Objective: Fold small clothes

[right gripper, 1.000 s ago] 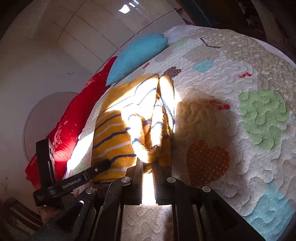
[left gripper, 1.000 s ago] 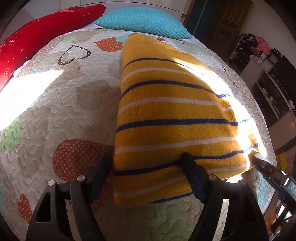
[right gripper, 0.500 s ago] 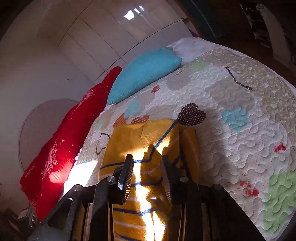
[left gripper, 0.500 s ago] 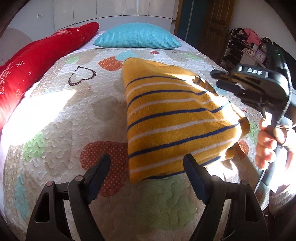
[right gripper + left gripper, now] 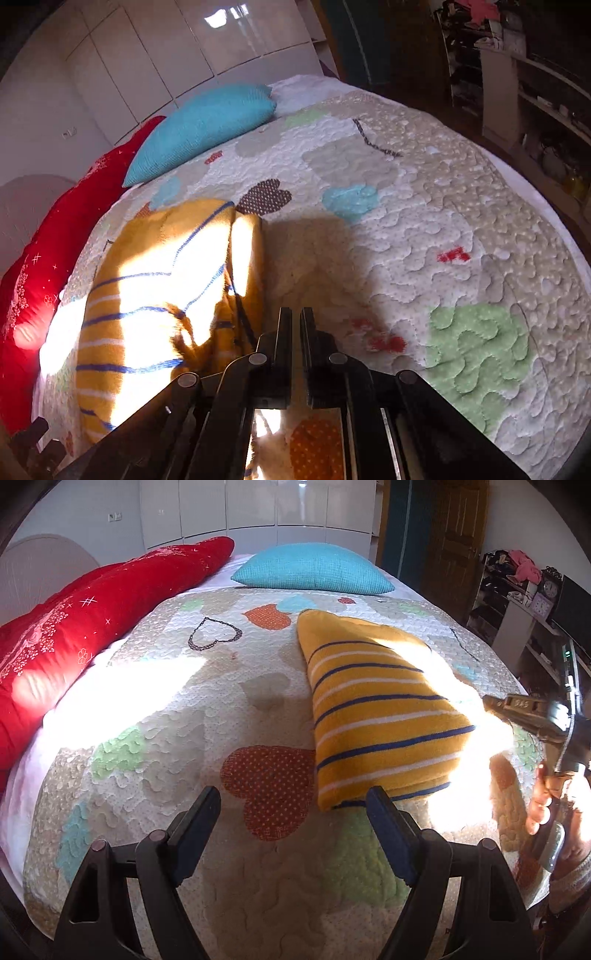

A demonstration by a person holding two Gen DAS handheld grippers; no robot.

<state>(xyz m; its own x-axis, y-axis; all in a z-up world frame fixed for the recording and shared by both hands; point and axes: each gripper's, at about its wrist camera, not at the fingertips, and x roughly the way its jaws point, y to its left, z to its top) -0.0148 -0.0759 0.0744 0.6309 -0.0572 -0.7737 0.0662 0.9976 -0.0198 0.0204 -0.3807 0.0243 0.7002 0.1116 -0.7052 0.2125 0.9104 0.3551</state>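
Quilted bedspread holds the folded striped garment; left gripper spread, empty, right gripper pressed together, empty — press edges flat before the next fold.

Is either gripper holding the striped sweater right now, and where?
Neither: the left gripper is open short of the sweater, and the right gripper is shut and empty beside it.

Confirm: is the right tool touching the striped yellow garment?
Apart. The right wrist view shows the right tool shut over bare quilt, with the striped yellow garment lying beside it.
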